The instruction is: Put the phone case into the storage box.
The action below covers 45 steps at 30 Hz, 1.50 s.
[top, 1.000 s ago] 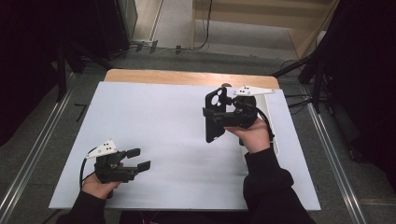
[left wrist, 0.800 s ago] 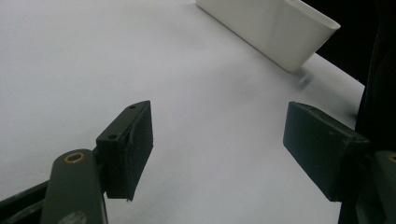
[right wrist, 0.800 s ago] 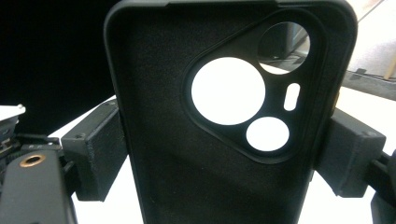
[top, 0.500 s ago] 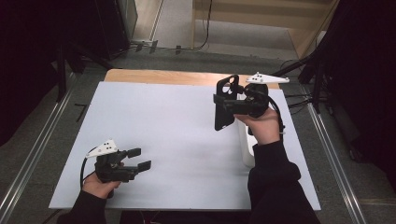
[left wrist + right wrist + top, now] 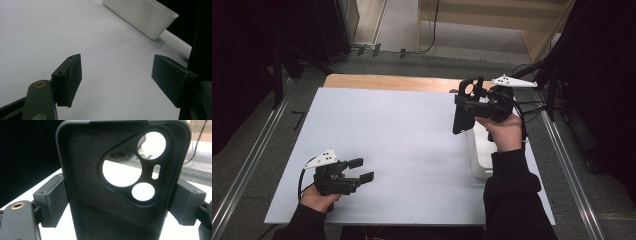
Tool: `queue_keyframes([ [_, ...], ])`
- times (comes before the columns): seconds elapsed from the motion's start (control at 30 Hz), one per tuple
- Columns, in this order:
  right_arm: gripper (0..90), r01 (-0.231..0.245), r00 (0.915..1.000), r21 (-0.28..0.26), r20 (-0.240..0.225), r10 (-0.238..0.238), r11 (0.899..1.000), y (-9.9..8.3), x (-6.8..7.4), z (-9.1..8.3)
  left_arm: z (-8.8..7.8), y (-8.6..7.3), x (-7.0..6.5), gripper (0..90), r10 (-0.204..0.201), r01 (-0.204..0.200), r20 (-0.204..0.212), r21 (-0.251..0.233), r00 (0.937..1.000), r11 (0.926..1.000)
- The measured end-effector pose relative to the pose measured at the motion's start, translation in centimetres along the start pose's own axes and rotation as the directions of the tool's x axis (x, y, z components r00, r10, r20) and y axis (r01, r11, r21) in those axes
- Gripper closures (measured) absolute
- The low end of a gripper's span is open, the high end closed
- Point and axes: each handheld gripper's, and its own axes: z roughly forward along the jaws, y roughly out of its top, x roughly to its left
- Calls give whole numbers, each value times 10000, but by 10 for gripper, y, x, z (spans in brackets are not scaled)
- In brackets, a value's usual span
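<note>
The right gripper was held above the table's two o'clock edge, its jaws clamped on the two long sides of a black phone case. In the right gripper view the case stood upright between the pads, hollow side to the camera, its camera cutouts near the top. A white tray lay on the table just below that hand. At seven o'clock, the left gripper rested low over the table, jaws wide apart and holding nothing.

A white sheet covers the wooden table; a white bin sits on it
</note>
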Motion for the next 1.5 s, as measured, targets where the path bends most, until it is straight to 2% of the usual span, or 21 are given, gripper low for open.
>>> queue_keyframes([
  [0.5,127,-394,9954,-218,865,411,9990,-5,-23,-15,1,1,0,241,-33,33,55,0,10000,10000],
  [0.73,127,-423,9902,-246,1325,452,9988,-8,-31,-19,2,2,0,242,19,-19,86,30,10000,10000],
  [0.87,127,-443,9830,-306,1769,490,9986,-11,-36,-19,2,2,1,241,24,-24,80,20,10000,10000],
  [1.0,127,-550,9830,-537,1723,635,9970,-12,-40,-18,2,1,1,242,12,-12,-13,76,10000,10000],
  [1.17,127,-601,9729,-706,2192,743,9957,-6,-49,-12,2,1,1,241,-40,41,-52,71,10000,10000],
  [1.5,127,-581,9580,-526,2778,705,9969,9,-61,1,-1,0,3,242,-135,134,-146,-84,9998,9999],
])
